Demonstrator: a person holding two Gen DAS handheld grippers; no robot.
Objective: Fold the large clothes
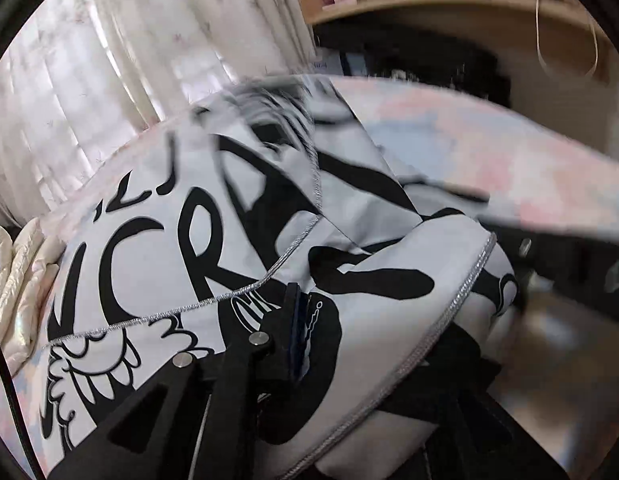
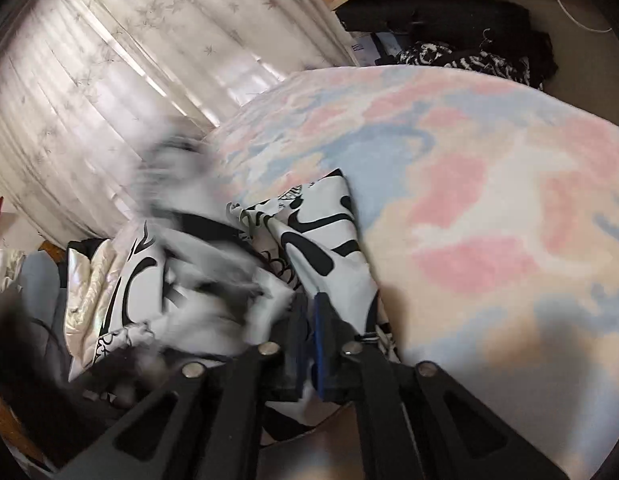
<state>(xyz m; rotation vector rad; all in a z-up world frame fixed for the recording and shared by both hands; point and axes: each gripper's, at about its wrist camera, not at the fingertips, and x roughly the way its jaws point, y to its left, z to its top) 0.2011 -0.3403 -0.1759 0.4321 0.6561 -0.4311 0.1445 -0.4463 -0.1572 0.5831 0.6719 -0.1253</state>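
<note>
A large white garment with bold black lettering and drawings [image 1: 189, 240] lies bunched on a bed with a pastel pink, blue and cream cover [image 1: 489, 152]. My left gripper [image 1: 301, 320] is shut on a fold of this garment near a silver-stitched hem; its right finger is hidden under the cloth. In the right wrist view the same garment [image 2: 321, 232] hangs crumpled at the bed's left edge, partly blurred. My right gripper [image 2: 309, 320] is shut on its cloth, which is pinched between the blue-padded fingers [image 2: 319, 340].
White leaf-print curtains [image 2: 109, 80] hang behind the bed. A shiny cream padded jacket [image 1: 21, 280] lies to the left. A wooden desk [image 1: 449, 4] with boxes and dark clothes [image 2: 469, 56] beneath it stands beyond the bed. The bed cover [image 2: 489, 220] spreads to the right.
</note>
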